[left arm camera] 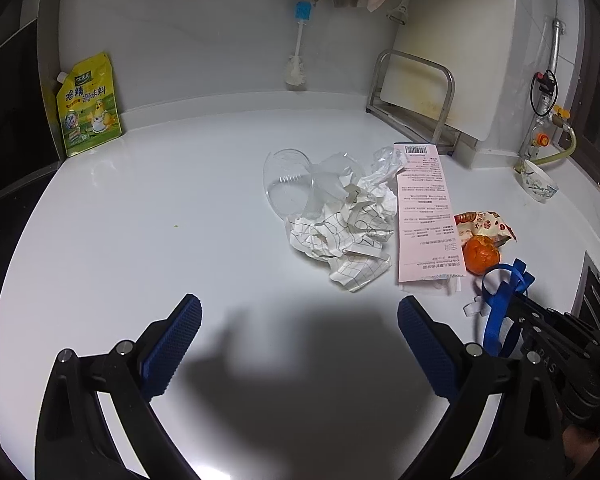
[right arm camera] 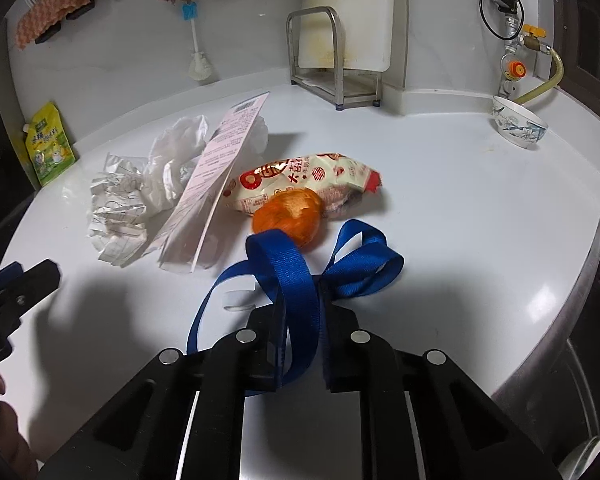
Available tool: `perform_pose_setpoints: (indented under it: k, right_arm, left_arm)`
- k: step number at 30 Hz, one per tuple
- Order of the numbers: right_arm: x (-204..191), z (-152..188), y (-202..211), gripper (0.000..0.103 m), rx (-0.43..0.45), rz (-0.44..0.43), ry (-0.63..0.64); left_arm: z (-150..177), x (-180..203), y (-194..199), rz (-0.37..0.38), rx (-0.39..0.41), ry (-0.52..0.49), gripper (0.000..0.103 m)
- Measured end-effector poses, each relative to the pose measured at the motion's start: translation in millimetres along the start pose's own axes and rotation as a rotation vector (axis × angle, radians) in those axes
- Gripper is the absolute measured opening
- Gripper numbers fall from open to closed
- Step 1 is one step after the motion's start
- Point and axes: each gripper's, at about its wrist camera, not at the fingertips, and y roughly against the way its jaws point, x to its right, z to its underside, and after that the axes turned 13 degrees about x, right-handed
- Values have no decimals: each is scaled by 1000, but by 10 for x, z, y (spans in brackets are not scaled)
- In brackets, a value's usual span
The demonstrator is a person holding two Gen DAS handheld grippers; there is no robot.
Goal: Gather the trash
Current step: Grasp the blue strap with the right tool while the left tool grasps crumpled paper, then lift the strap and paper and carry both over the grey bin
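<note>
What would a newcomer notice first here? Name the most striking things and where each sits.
The bright blue ribbon stands out first, pinched in the shut right tool at the near edge of the white counter. Just behind it lies an orange peel against a red-and-cream snack wrapper, with a long pink label and crumpled paper to their left. The left tool hangs open over bare counter, holding nothing.

on the tabletop point(left arm camera: 140, 220), take the long printed card point(left arm camera: 424, 216) as the mark. left of it, touching, lies the crumpled paper point(left arm camera: 340, 240), with a clear plastic cup point(left arm camera: 288, 180) on its side further left. right of the card sit the snack wrapper point(left arm camera: 484, 224) and, nearer, the peel point(left arm camera: 482, 254). nearer still lies the ribbon point(right arm camera: 300, 280). behind the card stands a rack point(left arm camera: 412, 96).
</note>
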Motion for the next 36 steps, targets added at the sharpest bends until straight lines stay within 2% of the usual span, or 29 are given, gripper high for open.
perform_pose_setpoints:
  k: [15,21,26,27,29,30,31,36]
  right_arm:
    - [456,-90,181,13,46,-115,-107]
    - [497,-157,317,13,82,-144,-135]
    - [565,-145,320,13,75,-164,-186]
    - [560,-144,322,13,75,-168,-187]
    - [539,-137,343,13,78,-173,-184]
    - [531,-139,347,13,80,-175,-183]
    - [529,-138,350,13,80,-177,-185]
    - [530,-138,347,13,78,-186,-195]
  left_arm:
    - [-107,305,-456,-78,-34,27,97]
    - [-136,353,-646,-110,-69,36,97]
    - [-163,375,-735,-131,-84,38,96]
    - [-170,386,-738,-141,-78,31,94]
    - [-180,413,-726,-150,-62,20,84]
    - [-177,426,-731,-147,-64,13,73]
    - [-171,435,-741,-144,-71,8,69]
    - [-171,429,-664,-124,-51,6,56]
